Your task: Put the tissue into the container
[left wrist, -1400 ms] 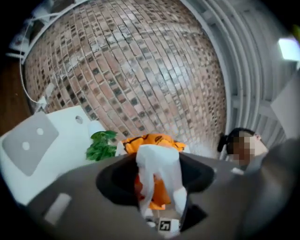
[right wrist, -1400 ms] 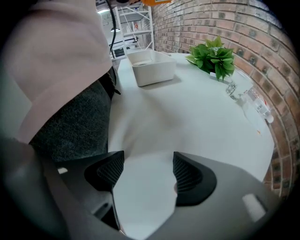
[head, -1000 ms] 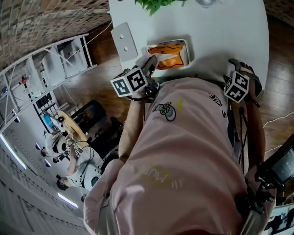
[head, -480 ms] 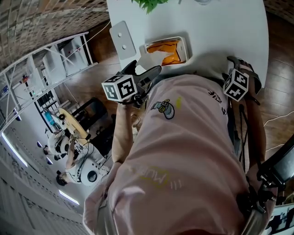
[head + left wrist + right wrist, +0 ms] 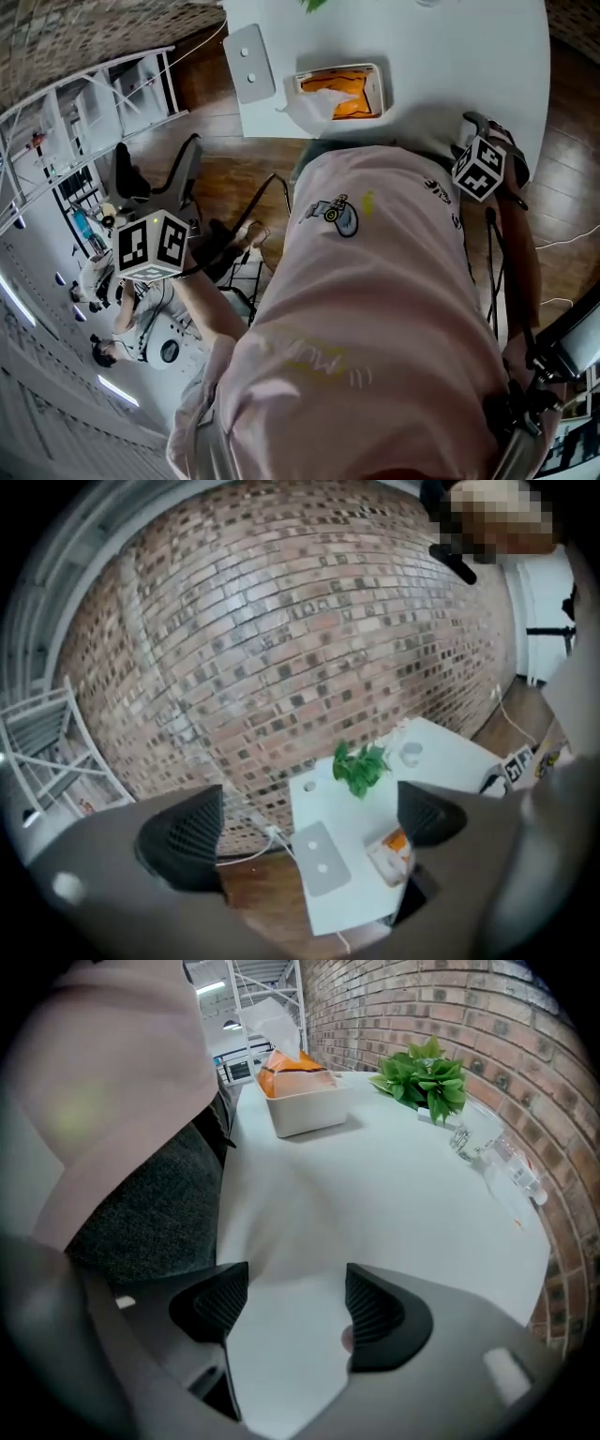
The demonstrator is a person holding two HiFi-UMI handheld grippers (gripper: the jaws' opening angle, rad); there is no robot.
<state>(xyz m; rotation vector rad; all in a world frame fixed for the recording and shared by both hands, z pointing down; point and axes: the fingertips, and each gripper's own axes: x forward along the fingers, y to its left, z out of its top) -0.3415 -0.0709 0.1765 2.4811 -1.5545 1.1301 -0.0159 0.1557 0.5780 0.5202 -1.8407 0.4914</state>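
A wall of red-brown brick (image 5: 281, 621) rises behind a white table (image 5: 450, 56) with a rounded edge, which stands on a floor of dark wooden planks (image 5: 225, 159). Off to one side, a white metal rack (image 5: 37, 733) of open shelves stands by the brick, and a white cable (image 5: 246, 844) trails over the floor between the rack and the table. A leafy green plant (image 5: 427, 1077) sits on the tabletop near the wall, and strip lights (image 5: 211, 986) glow on the ceiling beyond the table's far edge.
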